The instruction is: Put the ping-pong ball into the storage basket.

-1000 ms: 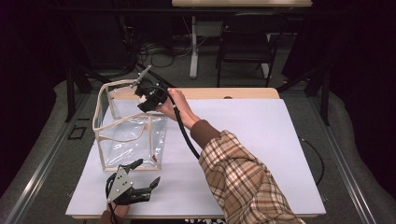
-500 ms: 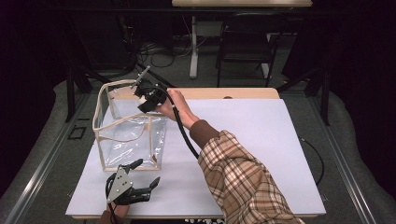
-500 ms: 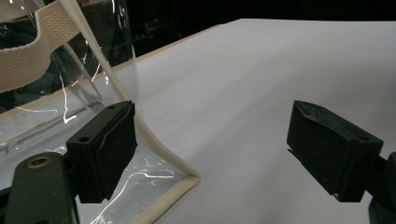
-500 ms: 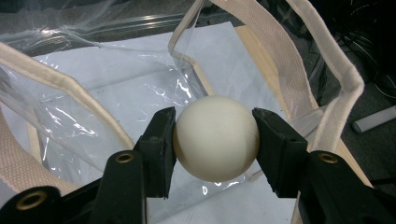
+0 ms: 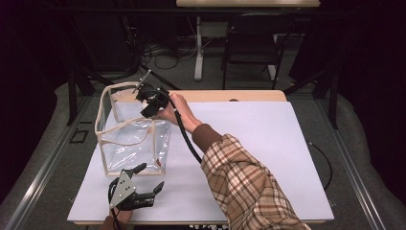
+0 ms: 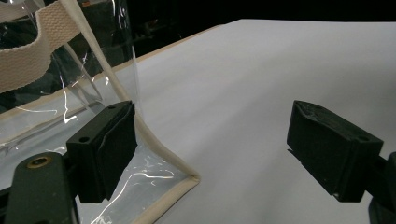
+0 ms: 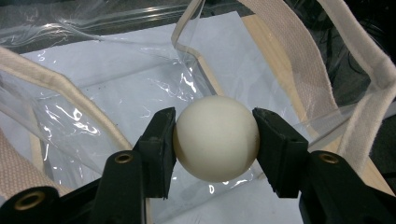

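A: What is the right gripper [image 7: 215, 140] gripping?

B: It is clenching a round cream-white ball [image 7: 216, 138] between both pads, holding it over the open top of the clear plastic bag with beige fabric trim [image 5: 131, 139].

A: And the left gripper [image 5: 143, 187]?

B: It is resting released, jaws standing wide apart, just beside the bag's near bottom corner on the white table [image 5: 268, 143].

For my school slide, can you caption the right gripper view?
Black tongs squeeze a white ball above the open clear bag with cream trim.
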Tool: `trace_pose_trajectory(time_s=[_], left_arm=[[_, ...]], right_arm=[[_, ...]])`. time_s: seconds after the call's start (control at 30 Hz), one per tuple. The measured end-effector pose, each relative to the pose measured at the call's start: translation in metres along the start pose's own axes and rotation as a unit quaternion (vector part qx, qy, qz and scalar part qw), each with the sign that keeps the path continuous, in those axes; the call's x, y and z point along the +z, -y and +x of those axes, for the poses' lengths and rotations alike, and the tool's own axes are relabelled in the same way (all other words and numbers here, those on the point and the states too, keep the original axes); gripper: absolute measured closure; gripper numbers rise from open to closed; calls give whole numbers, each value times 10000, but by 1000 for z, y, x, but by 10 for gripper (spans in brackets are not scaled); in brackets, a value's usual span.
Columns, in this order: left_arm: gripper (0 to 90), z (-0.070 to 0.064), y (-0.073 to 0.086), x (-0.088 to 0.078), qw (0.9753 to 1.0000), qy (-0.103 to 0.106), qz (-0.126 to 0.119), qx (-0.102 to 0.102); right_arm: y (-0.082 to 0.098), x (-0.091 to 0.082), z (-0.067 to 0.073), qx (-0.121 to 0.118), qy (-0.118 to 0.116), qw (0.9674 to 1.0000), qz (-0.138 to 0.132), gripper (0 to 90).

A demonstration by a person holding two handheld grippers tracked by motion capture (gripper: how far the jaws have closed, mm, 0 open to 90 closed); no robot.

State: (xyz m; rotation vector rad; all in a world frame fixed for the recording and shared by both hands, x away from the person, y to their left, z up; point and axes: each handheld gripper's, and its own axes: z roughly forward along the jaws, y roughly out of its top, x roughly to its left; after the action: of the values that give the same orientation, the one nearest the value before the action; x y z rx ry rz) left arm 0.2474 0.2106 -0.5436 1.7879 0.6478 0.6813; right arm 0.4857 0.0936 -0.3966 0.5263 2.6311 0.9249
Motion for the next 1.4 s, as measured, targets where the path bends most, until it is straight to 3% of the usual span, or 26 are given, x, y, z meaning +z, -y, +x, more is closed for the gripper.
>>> trace_pose_trajectory(time_s=[0.07, 0.23, 0.5, 0.87, 1.1, 1.4], left_arm=[[158, 0, 0, 0, 10000, 5, 2, 1], [158, 0, 0, 0, 10000, 4, -6, -14], [158, 1, 0, 0, 10000, 10, 21, 16], [158, 0, -1, 1, 10000, -12, 73, 35], [158, 0, -1, 3, 10000, 21, 86, 26], [158, -1, -1, 3, 10000, 32, 78, 22]], right_arm=[[0, 1, 0, -13, -11, 10000, -16, 496], [0, 0, -3, 139, 79, 9998, -73, 366], [7, -19, -9, 374, 12, 9984, -429, 163], [30, -44, -18, 563, -266, 9955, -711, 107], [48, -61, -23, 599, -308, 9931, -955, 89], [76, -76, -27, 632, -228, 9937, -900, 60]])
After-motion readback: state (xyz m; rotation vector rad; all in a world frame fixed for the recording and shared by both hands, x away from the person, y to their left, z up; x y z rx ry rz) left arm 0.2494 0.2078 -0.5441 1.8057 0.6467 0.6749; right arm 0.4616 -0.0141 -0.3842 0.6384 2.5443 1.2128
